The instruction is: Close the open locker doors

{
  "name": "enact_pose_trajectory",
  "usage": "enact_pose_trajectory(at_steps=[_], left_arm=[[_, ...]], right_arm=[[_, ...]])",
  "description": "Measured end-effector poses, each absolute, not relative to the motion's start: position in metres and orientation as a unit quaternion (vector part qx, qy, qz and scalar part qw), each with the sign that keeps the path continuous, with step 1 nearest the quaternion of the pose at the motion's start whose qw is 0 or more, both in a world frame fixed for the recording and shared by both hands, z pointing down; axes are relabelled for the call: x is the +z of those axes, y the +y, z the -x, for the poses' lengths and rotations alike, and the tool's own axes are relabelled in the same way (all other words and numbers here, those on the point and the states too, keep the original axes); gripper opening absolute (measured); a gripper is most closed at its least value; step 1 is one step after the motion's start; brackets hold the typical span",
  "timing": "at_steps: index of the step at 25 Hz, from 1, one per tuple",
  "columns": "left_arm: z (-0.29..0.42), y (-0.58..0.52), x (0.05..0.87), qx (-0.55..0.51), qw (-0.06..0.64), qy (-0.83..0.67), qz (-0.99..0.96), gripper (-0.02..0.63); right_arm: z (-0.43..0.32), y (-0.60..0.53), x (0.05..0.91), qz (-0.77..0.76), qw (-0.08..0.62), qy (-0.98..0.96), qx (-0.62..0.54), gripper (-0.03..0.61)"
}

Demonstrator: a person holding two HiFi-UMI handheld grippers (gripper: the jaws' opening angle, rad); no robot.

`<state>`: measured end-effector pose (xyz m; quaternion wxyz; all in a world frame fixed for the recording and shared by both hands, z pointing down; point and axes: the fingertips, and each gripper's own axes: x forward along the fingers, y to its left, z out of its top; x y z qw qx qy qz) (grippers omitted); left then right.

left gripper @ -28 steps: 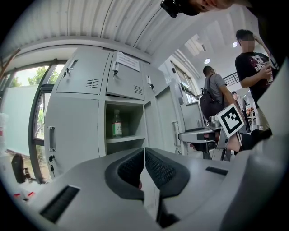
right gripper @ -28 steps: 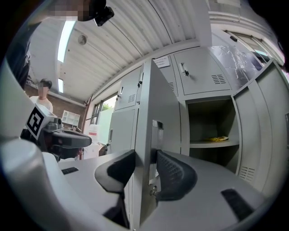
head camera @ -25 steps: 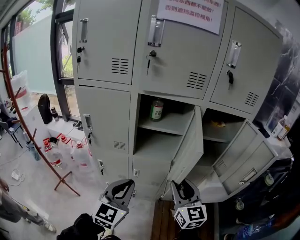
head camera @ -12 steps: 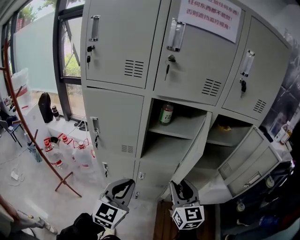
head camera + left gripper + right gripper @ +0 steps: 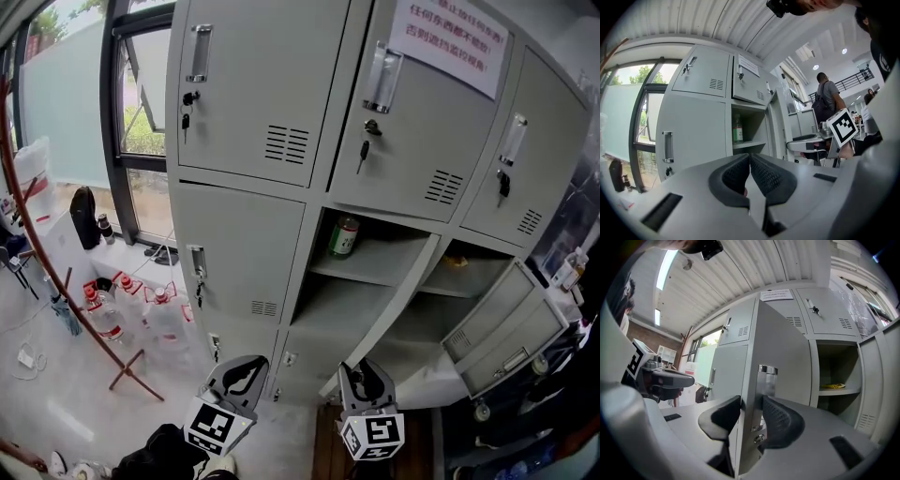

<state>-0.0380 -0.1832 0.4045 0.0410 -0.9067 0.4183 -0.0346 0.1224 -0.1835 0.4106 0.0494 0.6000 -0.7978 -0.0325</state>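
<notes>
Grey lockers (image 5: pixel 281 122) fill the head view. The middle locker's door (image 5: pixel 389 305) stands ajar, seen nearly edge-on; a green bottle (image 5: pixel 344 236) stands on the shelf behind it. My right gripper (image 5: pixel 364 382) is shut on that door's free edge (image 5: pixel 783 357), pads either side just below the chrome handle (image 5: pixel 767 379). The right locker's door (image 5: pixel 497 323) hangs wide open, with something yellow (image 5: pixel 833 386) on its shelf. My left gripper (image 5: pixel 242 377) is level beside the right one, shut and empty (image 5: pixel 750 161), facing the bottle (image 5: pixel 737 131).
Several water bottles (image 5: pixel 141 309) and a red curved stand (image 5: pixel 56 272) are on the floor at the left, by the window. A dark cart (image 5: pixel 534 412) sits under the open right door. A person with a backpack (image 5: pixel 828 98) stands beyond.
Both grippers have moved toward the lockers. The middle door, held by the right gripper, has swung further toward its frame. The right door has not moved.
</notes>
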Motion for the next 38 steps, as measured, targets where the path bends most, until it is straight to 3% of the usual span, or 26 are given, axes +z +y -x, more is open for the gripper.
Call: enact_pose_trajectory(at_steps=[38], left_arm=[[0.128,-0.307,0.416,-0.025,0.031,0.388,0.921,0.029]], right_arm=[[-0.046,-0.308,0.407,-0.647,0.058,-0.760,-0.037,0.149]])
